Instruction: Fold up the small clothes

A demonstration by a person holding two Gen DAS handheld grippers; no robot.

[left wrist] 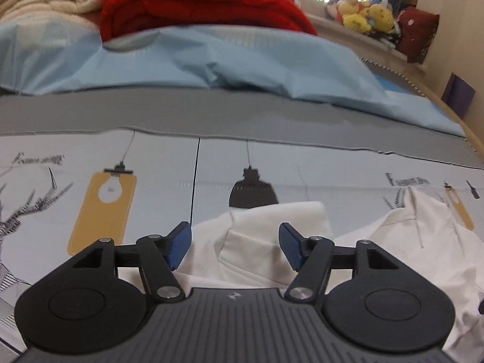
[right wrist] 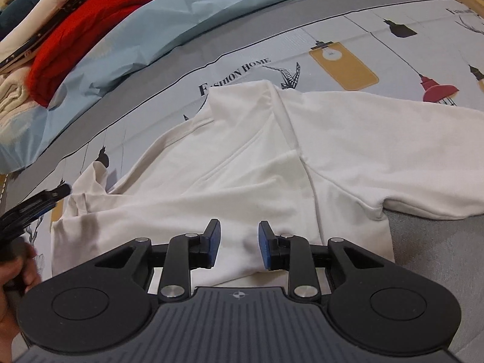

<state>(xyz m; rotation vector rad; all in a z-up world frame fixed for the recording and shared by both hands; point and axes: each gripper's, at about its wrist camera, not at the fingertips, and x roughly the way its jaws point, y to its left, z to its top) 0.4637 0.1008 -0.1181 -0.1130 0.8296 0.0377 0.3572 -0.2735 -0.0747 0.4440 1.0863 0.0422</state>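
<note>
white shirt (right wrist: pixel 242 157) under both | left tongs (left wrist: pixel 235 246) wide, empty | right tongs (right wrist: pixel 239 245) ajar, astride fold

Each handheld tool is built alike: the left gripper (left wrist: pixel 235 246) and the right gripper (right wrist: pixel 239 246) have a ribbed dark-grey body with a small compass-like emblem, two round black discs at its sides, and black linkage arms pinned with silver rivets. Their fingers (left wrist: pixel 179 246) carry ridged blue pads. A person's hand (right wrist: pixel 21 272) shows in the right view's lower left corner.
</note>
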